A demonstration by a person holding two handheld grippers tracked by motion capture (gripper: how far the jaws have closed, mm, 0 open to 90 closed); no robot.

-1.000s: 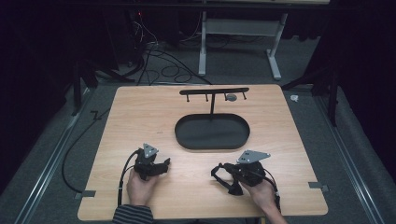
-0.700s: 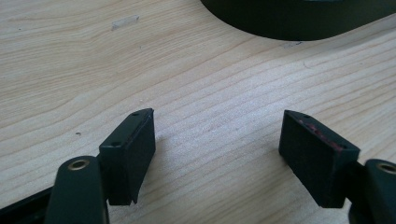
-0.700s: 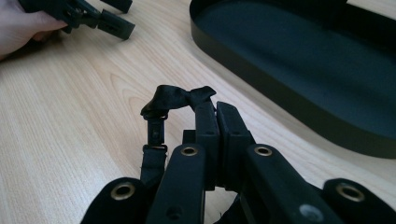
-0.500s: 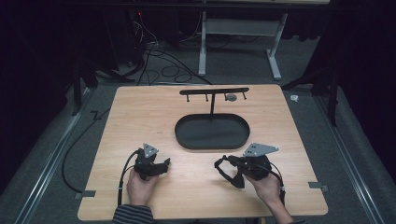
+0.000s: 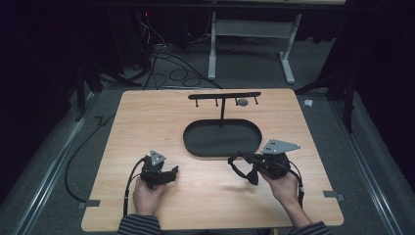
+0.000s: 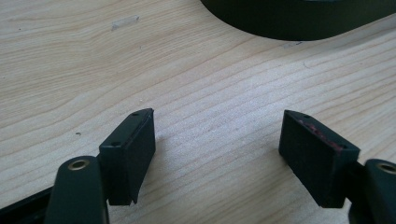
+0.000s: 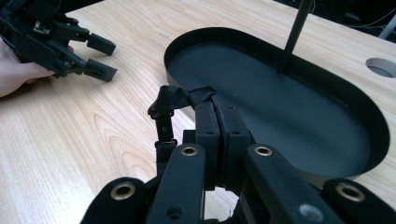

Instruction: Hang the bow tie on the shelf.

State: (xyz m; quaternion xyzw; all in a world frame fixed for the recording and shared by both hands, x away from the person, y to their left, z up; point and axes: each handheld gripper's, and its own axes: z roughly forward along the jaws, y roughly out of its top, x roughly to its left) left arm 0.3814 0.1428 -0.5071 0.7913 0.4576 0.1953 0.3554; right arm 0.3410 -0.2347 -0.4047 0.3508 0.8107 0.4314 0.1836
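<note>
Right gripper (image 7: 215,109) pinched shut on a black strap (image 7: 170,105), jaws pressed together, strap's loop with small buckle dangling off the tips, lifted above the table beside the tray's near right end. Left gripper (image 6: 217,140) spread wide, nothing between the pads, resting low on the table well left of the tray. Oval black tray (image 5: 195,142), matte, shallow rim, thin upright post rising to a crossbar with pegs (image 5: 224,95). Pale wood-grain table (image 5: 147,117), smooth. Grey carpeted floor, cables and a white frame beyond, dark room
</note>
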